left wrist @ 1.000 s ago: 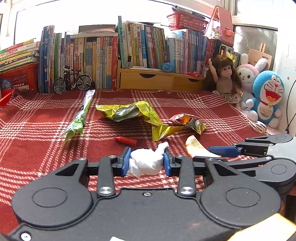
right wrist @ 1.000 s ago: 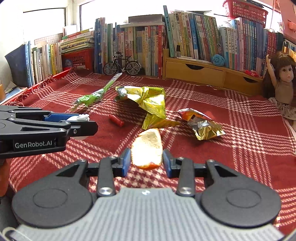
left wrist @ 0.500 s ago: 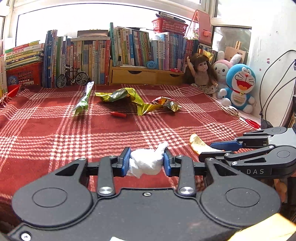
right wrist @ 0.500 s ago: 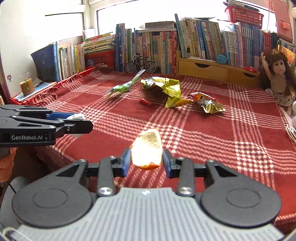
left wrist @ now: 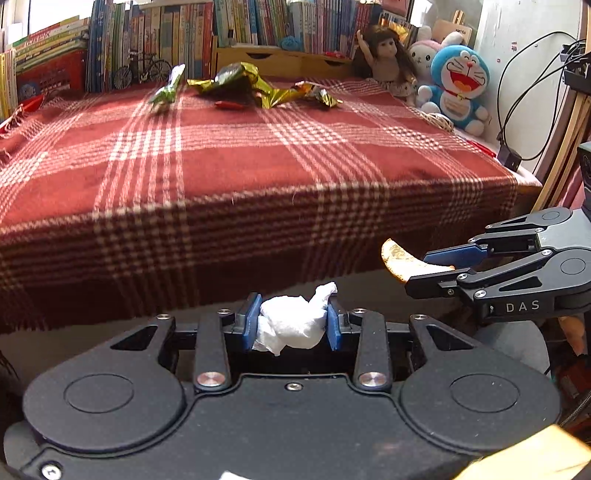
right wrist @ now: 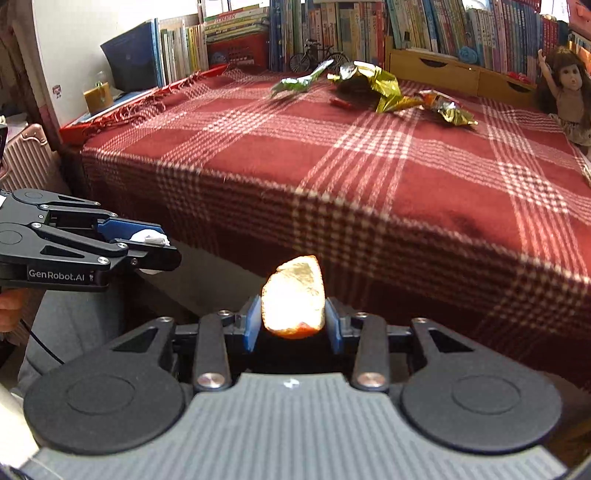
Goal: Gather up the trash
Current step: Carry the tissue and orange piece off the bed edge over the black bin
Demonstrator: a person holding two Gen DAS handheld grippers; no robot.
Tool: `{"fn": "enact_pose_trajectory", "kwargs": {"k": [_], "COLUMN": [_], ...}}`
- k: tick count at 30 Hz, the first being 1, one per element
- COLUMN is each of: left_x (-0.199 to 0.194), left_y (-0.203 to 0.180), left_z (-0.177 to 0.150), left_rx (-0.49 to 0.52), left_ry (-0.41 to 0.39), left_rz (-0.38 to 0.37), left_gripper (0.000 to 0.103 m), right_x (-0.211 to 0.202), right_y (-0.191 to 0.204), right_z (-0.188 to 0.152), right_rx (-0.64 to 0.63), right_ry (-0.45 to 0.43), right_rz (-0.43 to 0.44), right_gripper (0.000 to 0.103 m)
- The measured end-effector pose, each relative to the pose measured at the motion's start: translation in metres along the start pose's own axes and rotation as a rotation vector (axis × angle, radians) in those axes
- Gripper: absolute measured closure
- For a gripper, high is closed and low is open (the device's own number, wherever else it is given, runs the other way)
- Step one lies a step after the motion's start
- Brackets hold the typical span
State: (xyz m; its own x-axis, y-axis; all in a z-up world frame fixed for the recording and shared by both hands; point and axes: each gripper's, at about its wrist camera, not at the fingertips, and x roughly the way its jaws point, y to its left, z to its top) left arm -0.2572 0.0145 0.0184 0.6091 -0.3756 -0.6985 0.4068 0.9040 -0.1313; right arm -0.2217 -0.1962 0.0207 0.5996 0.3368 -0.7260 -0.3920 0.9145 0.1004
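My left gripper (left wrist: 292, 323) is shut on a crumpled white tissue (left wrist: 290, 325), held below and in front of the table's front edge. My right gripper (right wrist: 291, 319) is shut on a curved orange peel (right wrist: 293, 301); it shows at the right of the left wrist view too, right gripper (left wrist: 424, 271) with the peel (left wrist: 400, 258) sticking out. On the far part of the red plaid cloth (left wrist: 240, 162) lie a gold foil wrapper (left wrist: 243, 83), a green wrapper (left wrist: 168, 90), a small foil packet (left wrist: 319, 96) and a small red piece (left wrist: 229, 106).
Books (left wrist: 166, 33), a toy bicycle (left wrist: 142, 72) and a wooden drawer unit (left wrist: 280, 62) line the back. A doll (left wrist: 384, 61) and plush toys (left wrist: 456, 88) sit at the right, with cables (left wrist: 524, 92) beyond. A pink suitcase (right wrist: 22, 158) stands left of the table.
Both grippers have pulled back from over the cloth to below and in front of the table edge, each still holding its piece. The wrappers now look far away.
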Motion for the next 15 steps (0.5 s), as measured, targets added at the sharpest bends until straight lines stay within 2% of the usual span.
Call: {"fn": "enact_pose_trajectory", "kwargs": {"k": [4, 6, 12, 15], "left_x": [0.001, -0.009, -0.051, -0.062], "left_y": [0.003, 0.006, 0.004, 0.0], "left_z": [-0.01, -0.005, 0.032, 0.037], "left_rx": [-0.044, -0.055, -0.001, 0.016], "left_ry": [0.062, 0.043, -0.023, -0.01], "left_rz": [-0.019, -0.035, -0.082, -0.1], "left_gripper": [0.069, 0.069, 0.069, 0.069], "right_x": [0.009, 0.006, -0.023, -0.037], "right_y": [0.003, 0.004, 0.0, 0.001], "right_z": [-0.011, -0.011, 0.008, 0.015], "right_rx": [0.009, 0.01, 0.003, -0.011], "right_ry": [0.05, 0.053, 0.033, 0.033], "right_rz": [0.012, 0.016, -0.003, -0.009], "right_gripper": [0.06, 0.06, 0.06, 0.06]}}
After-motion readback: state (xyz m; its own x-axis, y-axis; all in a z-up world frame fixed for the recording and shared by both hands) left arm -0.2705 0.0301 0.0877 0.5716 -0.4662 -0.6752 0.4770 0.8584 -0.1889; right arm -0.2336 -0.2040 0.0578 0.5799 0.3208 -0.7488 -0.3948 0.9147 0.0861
